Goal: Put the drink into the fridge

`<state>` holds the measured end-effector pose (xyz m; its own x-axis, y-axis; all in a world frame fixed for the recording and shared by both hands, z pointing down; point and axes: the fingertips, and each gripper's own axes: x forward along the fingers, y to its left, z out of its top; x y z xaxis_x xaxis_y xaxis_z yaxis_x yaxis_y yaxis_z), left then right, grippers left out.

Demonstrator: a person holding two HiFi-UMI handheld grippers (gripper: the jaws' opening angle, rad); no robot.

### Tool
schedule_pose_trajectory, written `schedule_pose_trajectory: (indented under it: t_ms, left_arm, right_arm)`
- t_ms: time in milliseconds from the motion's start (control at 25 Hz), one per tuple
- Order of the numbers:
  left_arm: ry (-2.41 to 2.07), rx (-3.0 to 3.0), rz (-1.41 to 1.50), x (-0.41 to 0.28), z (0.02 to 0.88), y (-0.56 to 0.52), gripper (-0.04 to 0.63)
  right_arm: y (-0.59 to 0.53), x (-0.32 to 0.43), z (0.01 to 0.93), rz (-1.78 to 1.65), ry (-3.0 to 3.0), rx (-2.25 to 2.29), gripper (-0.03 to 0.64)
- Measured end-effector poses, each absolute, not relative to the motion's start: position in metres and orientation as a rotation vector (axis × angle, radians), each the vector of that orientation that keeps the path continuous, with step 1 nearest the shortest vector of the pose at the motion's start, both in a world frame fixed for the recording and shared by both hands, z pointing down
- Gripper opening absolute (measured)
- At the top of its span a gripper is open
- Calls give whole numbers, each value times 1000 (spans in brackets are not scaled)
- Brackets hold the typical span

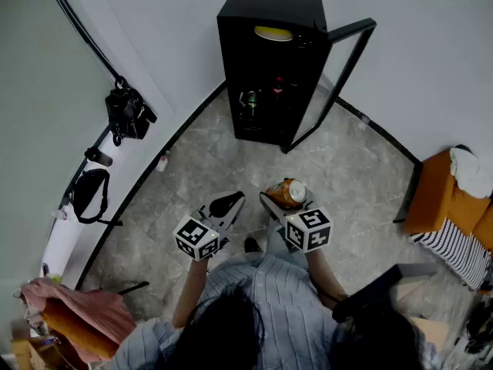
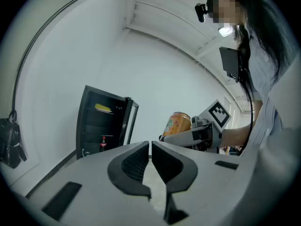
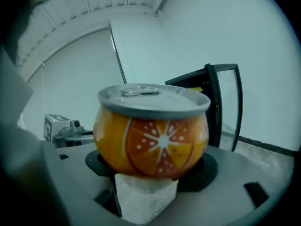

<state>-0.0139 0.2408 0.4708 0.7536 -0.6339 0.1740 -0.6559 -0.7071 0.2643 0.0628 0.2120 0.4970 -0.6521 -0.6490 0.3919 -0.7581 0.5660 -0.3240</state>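
Closest in, the right gripper (image 1: 285, 203) has its fingers spread wide and pressed on the sides of one orange drink can (image 3: 153, 135), lid end up, its axis crosswise to them. Beside it, the left gripper (image 1: 227, 204) is empty, fingers closed together. Straight ahead and well apart, on the floor (image 1: 231, 160), stands one black fridge (image 1: 269, 6), its door (image 1: 339, 75) swung open rightward. Inside are a red-capped bottle (image 1: 278, 88) and a green drink (image 1: 249, 100). The right hand likely just carries the can forward.

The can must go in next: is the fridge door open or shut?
Open: the door stands swung out from the fridge, its inside exposed.
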Motion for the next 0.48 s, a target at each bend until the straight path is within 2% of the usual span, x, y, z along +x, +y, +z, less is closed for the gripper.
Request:
schedule_pose_trajectory:
  t_ms: [480]
  left_arm:
    - [-946, 2612, 86, -2, 485, 259, 11]
  right_arm:
    - [229, 73, 503, 766, -2535, 1211, 327]
